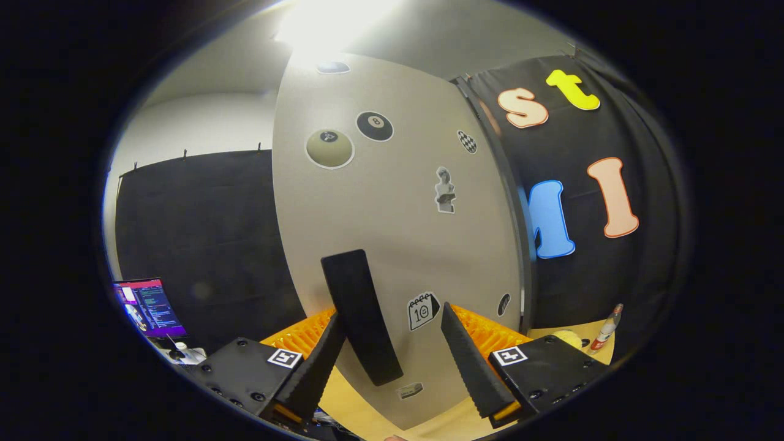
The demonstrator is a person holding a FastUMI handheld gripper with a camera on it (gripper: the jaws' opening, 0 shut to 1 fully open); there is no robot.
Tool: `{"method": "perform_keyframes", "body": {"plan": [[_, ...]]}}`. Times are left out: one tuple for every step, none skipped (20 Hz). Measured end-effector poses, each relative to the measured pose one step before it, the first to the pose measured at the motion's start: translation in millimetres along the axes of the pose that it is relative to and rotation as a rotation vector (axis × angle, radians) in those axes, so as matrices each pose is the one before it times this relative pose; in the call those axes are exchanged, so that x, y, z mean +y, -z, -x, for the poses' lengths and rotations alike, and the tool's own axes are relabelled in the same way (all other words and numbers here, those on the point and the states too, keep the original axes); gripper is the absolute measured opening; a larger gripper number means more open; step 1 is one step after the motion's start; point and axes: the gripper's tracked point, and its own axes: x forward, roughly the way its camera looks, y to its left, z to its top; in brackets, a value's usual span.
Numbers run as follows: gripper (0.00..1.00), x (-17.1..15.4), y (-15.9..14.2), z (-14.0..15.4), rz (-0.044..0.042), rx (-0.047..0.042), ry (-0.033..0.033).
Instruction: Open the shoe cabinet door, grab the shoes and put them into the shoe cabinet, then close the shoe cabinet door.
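Observation:
The shoe cabinet door (392, 202) is a tall pale panel with several stickers, standing right in front of me. A long black handle (361, 315) runs down its lower part. My gripper (392, 318) is open and close to the door. The handle lies between the fingers, next to the left fingertip (331, 334) and well apart from the right fingertip (450, 318). Neither finger presses on the handle. A dark upright edge (511, 202) borders the door on its right. I cannot tell whether the door is ajar.
The cabinet stands on a light wooden surface (373, 410). To the right of the door, a small bottle with a red cap (606, 331) and a yellow object (566, 337) sit on the wood. A lit laptop screen (150, 306) stands far left.

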Motion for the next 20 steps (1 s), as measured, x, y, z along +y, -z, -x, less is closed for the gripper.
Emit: {"method": "perform_keyframes", "body": {"plan": [[0.97, 3.93, 1.04, -6.02, 0.00363, 0.00097, 0.00235], [0.97, 4.49, 0.50, -6.24, 0.00409, -0.00304, 0.00341], [0.97, 3.34, 0.64, -5.70, 0.00589, -0.00187, 0.00350], [0.97, 4.40, 0.98, -7.14, 0.00694, -0.00381, 0.00336], [0.97, 4.23, 0.21, -5.84, 0.00446, -0.00158, 0.00380], [0.97, 3.02, 0.62, -7.30, 0.00351, -0.00179, 0.00197], [0.97, 3.65, 1.27, -8.03, 0.00061, 0.00097, 0.00233], [0.97, 5.73, 1.84, -7.47, 0.00056, 0.00176, 0.00193], [0.97, 2.88, 0.11, -8.27, 0.00213, -0.00036, 0.00241], [0.97, 3.11, -0.61, -9.51, 0.00403, 0.00087, 0.00240], [0.97, 2.55, -0.21, -10.54, 0.00603, -0.00134, 0.00717], [0.97, 1.94, -0.22, -7.20, 0.01001, -0.00417, 0.01262], [0.98, 4.84, 0.13, -8.54, 0.01066, -0.00372, 0.01019], [0.98, 3.35, 1.46, -9.38, 0.00410, -0.00072, 0.00947], [0.99, 2.77, 0.53, -10.75, 0.00086, 0.00126, 0.00820], [1.00, -0.47, 1.10, -7.84, -0.00124, 0.00098, 0.00969], [1.00, 0.07, 0.24, -9.41, -0.00315, 0.00099, 0.00944], [1.00, 0.06, 1.37, -9.01, -0.00321, 0.00051, 0.00991], [1.00, -0.04, 0.94, -7.97, -0.00203, 0.00031, 0.01291], [1.00, 1.64, 0.40, -2.03, 0.00193, -0.00337, 0.01379]]}}
